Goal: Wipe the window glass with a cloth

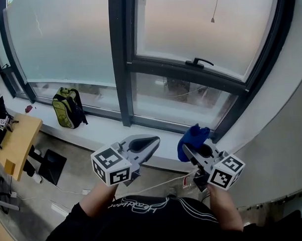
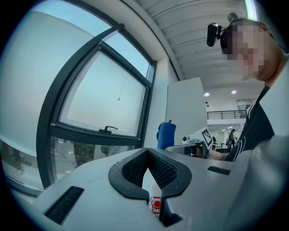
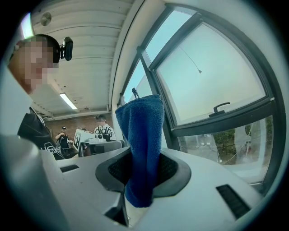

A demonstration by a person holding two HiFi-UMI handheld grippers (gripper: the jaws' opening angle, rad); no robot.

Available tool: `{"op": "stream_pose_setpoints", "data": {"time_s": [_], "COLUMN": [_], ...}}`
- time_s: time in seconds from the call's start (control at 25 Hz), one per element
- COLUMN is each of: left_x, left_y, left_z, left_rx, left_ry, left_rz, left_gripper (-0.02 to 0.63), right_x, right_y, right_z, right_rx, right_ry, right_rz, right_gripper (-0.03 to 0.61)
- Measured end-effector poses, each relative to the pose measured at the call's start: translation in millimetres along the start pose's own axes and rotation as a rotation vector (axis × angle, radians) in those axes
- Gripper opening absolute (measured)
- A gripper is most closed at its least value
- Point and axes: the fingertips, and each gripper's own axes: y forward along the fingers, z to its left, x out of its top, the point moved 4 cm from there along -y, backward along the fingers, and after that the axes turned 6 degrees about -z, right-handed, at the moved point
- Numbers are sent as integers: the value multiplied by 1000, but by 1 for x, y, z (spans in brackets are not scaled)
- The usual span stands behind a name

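Observation:
The window glass (image 1: 182, 30) fills the wall ahead in dark frames, with a lower pane (image 1: 177, 99) under a black handle (image 1: 198, 62). A blue cloth (image 1: 192, 139) stands up from my right gripper (image 1: 190, 150), which is shut on it just short of the sill, not touching the glass. In the right gripper view the cloth (image 3: 142, 135) rises from between the jaws of the right gripper (image 3: 142, 160). My left gripper (image 1: 152, 140) is held level beside it, shut with nothing in it. In the left gripper view, the left gripper (image 2: 146, 152) has its tips together, with the cloth (image 2: 165, 135) beyond.
A white sill (image 1: 99, 130) runs under the window. A green backpack (image 1: 67, 108) leans there at the left. A wooden table (image 1: 17, 141) and a black box (image 1: 49, 166) stand lower left. A pull cord (image 1: 214, 11) hangs before the upper pane. A white wall (image 1: 284, 122) closes the right.

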Motion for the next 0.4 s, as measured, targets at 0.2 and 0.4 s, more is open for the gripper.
{"op": "stream_pose_setpoints", "data": {"time_s": [0.2, 0.4], "left_x": [-3, -4], "left_y": [-3, -4], "left_z": [2, -4], "left_rx": [11, 6], "left_ry": [3, 8], "left_rz": [-3, -6], "left_gripper": [5, 5], "right_x": [-5, -8], "right_y": [4, 1], "right_z": [0, 4], "right_rx": [-19, -14], "right_ry": [18, 30], "right_rz": [-11, -9], "right_gripper": [92, 92]}}
